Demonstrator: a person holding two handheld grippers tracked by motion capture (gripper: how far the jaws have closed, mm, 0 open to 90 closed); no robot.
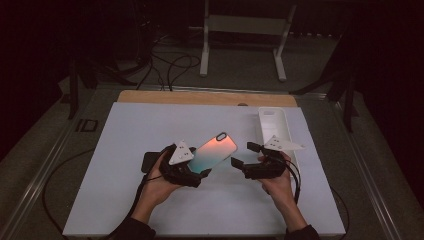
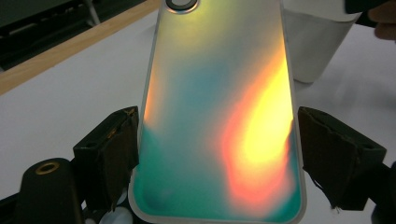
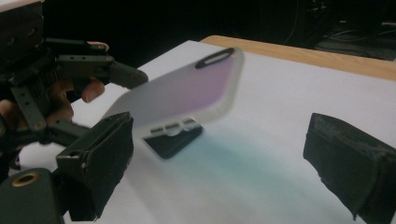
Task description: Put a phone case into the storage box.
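From the high view, the left gripper (image 1: 192, 172) has the phone case (image 1: 215, 151) by its bottom end, held up off the white desk (image 1: 150, 210) near the middle, with the camera cutout pointing off toward 1 o'clock. The right gripper (image 1: 242, 157) hangs just to the case's 3 o'clock side, jaws apart and not touching it, and there's a white tray (image 1: 274, 125) further back at about 1 o'clock from the right gripper, plus something dark (image 1: 149, 161) lying on the desk at 9 o'clock from the left hand, can't tell what it is. In the left gripper view the phone case (image 2: 219, 116) sits between the two black jaws, the left pad right against its edge and the right one at most barely touching, so it's clamped across the width down near the bottom. The iridescent face looks glossy, so I'd guess it's slippery and super light, and being an empty shell it'll probably flex if you squeeze the sides hard. In the right gripper view the phone case (image 3: 182, 93) floats ahead at about 11 o'clock, tilted, with the left gripper (image 3: 60, 88) behind it, and this gripper's own jaws stand wide with nothing in them. If the right one is going to take hold, I'd go for the long edges near the camera end where the rim seems stiffer, light pressure only.
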